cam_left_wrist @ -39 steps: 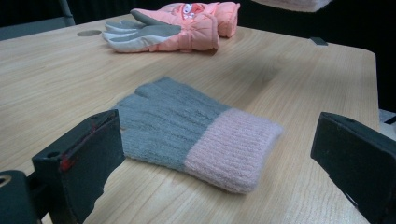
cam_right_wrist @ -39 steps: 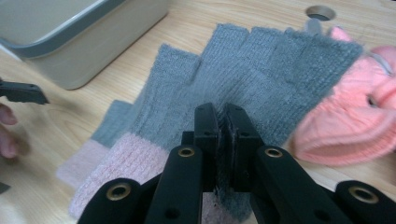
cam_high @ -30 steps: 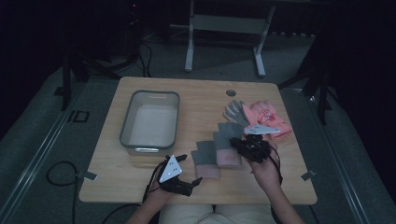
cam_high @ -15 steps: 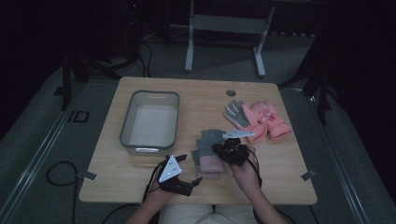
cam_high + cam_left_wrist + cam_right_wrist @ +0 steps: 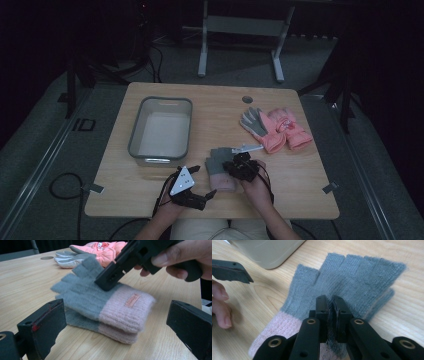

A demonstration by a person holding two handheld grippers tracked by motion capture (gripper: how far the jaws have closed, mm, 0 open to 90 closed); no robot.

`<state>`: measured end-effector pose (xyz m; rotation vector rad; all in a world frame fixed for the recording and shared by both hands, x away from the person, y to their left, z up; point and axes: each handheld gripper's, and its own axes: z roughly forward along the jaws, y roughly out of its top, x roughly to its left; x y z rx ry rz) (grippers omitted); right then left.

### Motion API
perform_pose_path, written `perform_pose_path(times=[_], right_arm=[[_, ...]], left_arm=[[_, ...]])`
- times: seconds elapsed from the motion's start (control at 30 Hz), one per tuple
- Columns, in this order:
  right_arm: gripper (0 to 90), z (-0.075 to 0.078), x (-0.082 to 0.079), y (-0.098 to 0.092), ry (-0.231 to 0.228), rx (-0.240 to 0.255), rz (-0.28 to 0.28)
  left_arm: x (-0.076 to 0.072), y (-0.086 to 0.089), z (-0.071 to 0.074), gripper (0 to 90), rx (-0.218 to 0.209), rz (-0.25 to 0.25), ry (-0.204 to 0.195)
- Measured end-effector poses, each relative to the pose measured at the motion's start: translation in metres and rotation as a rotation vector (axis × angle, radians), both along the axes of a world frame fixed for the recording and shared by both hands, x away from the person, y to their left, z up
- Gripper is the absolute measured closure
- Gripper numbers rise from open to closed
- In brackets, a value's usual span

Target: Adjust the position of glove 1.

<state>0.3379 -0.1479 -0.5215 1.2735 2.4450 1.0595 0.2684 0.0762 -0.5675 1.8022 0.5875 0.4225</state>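
Two grey knit gloves with pink cuffs [image 5: 120, 312] lie stacked near the table's front edge, also in the high view [image 5: 218, 172]. My right gripper [image 5: 331, 298] points down onto the top glove [image 5: 352, 277], jaws shut on a pinch of its grey knit. It comes in from the upper right [image 5: 112, 277] in the left gripper view. My left gripper [image 5: 116, 310] stands open just in front of the stack, the cuffs lying ahead between its wide jaws without touching. From above it sits left of the gloves [image 5: 202, 181], beside my right gripper [image 5: 232, 165].
A grey-rimmed plastic bin [image 5: 161, 102] stands at the left middle of the table. A pink mitten and a grey work glove [image 5: 276, 129] lie at the right, behind the stack. A round cable hole [image 5: 247, 99] sits near the far edge.
My right gripper has moved left and down with the knit glove, from near the pink mitten to on top of the other knit glove. The left gripper stayed in place.
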Motion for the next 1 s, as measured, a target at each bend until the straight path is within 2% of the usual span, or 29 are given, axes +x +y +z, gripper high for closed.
perform_pose_path(times=[0.27,0.47,0.6,0.73,0.8,0.87,0.9,0.93,1.0], right_arm=[[83.2,-0.012,0.004,0.002,0.031,-0.007,-0.001],[82.4,-0.017,0.005,0.002,0.038,-0.006,-0.001],[79.5,-0.018,0.005,0.001,0.038,-0.007,0.009],[74.7,-0.008,0.004,-0.006,0.03,0.021,0.008],[71.5,0.001,0.003,-0.012,-0.001,0.026,0.006],[70.4,0.006,0.003,-0.016,-0.016,0.03,0.009],[70.3,0.01,0.004,-0.021,-0.03,0.031,0.004],[69.4,0.021,0.006,-0.034,-0.043,0.047,-0.006],[69.4,0.025,0.006,-0.038,-0.047,0.049,-0.009]], left_arm=[[0.0,0.0,0.0,1.7,0.01,-0.004,0.005],[-0.002,-0.002,0.0,1.7,0.02,-0.008,-0.013],[-0.001,-0.003,0.0,1.7,0.017,0.027,-0.007],[-0.005,-0.003,0.001,1.8,0.008,0.004,-0.056],[-0.004,-0.005,0.004,1.8,0.026,-0.017,-0.037],[-0.004,-0.006,0.005,2.9,0.031,-0.015,-0.038],[-0.005,-0.01,0.009,2.9,0.056,-0.006,-0.03],[-0.005,-0.012,0.012,5.1,0.066,-0.015,-0.006],[-0.005,-0.017,0.017,5.6,0.084,-0.026,0.02]])
